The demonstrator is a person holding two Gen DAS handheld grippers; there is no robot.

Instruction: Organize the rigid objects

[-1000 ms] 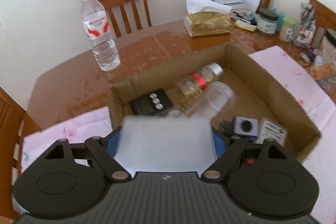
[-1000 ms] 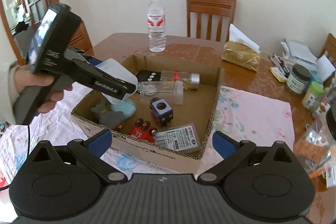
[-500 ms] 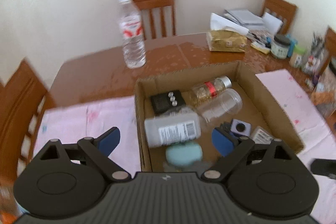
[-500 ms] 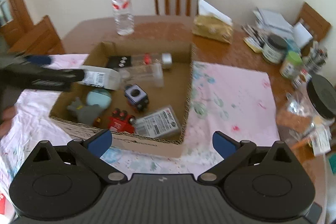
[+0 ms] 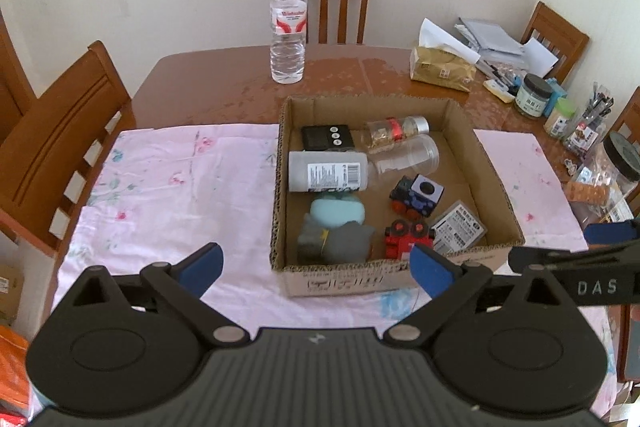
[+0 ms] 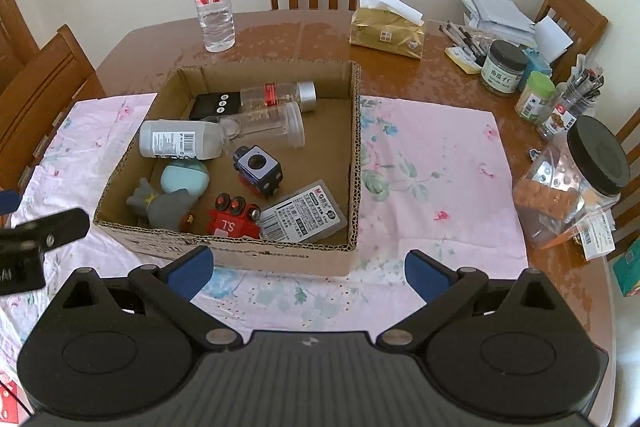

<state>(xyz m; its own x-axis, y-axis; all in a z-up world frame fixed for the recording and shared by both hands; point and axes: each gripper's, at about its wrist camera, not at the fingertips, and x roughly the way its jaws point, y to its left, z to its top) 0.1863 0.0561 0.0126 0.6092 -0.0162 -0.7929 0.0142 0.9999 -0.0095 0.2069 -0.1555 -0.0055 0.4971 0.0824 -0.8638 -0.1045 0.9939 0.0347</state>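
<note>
A shallow cardboard box sits on the pink cloth. Inside lie a white bottle on its side, a clear cup, a spice jar, a black timer, a teal round toy, a grey toy, a red toy train and a dark cube toy. My left gripper is open and empty, in front of the box. My right gripper is open and empty, also in front of the box.
A water bottle stands behind the box on the wooden table. A tissue pack, jars and papers crowd the right side. A black-lidded jar stands at the right edge. Chairs surround the table.
My left gripper let go of the white bottle, which now lies in the box, and pulled back and up. The right gripper moved slightly back; both are open.
</note>
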